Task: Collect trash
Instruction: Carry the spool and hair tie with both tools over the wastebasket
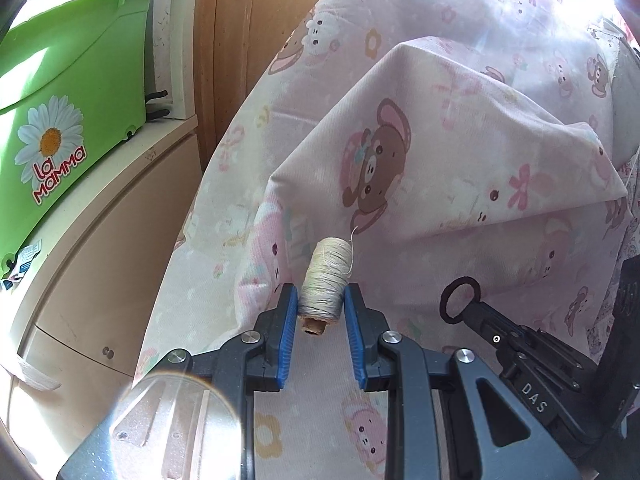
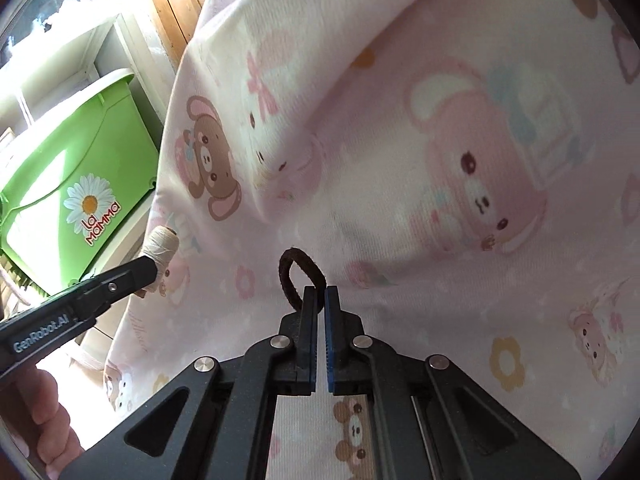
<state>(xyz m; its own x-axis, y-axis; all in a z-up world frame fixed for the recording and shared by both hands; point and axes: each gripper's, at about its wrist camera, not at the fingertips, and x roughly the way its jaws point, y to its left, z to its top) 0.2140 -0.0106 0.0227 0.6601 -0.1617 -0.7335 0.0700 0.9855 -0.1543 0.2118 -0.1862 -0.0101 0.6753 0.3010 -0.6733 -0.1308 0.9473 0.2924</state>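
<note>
A spool of thread point(image 1: 322, 278) is sitting upright between the blue pads of the left gripper point(image 1: 320, 300), which are pinching it at its lower half. It is wound thick with pale cream thread, a brown cardboard core is poking out at its bottom end, and one loose strand is curling up from its top right edge. In the right wrist view the same spool point(image 2: 162, 242) is showing at the tip of the left gripper's black finger.

Just beside it, to the right, a dark brown hair tie point(image 2: 300, 276) is standing up as a fuzzy closed loop, its lower edge caught between the fingers of the right gripper point(image 2: 321, 300), which are pressing almost together on it. In the left wrist view the loop point(image 1: 460, 300) is looking nearly black.

Both items are hanging over a pink bedsheet point(image 1: 460, 160) printed with bears, rabbits and flowers, lying in soft folds. To the left, a green plastic bin point(image 1: 72, 92) with a daisy sticker is resting on a beige cabinet point(image 1: 100, 260), against a wooden wall point(image 1: 240, 40). A person's fingers point(image 2: 48, 408) are gripping the left gripper's handle.
</note>
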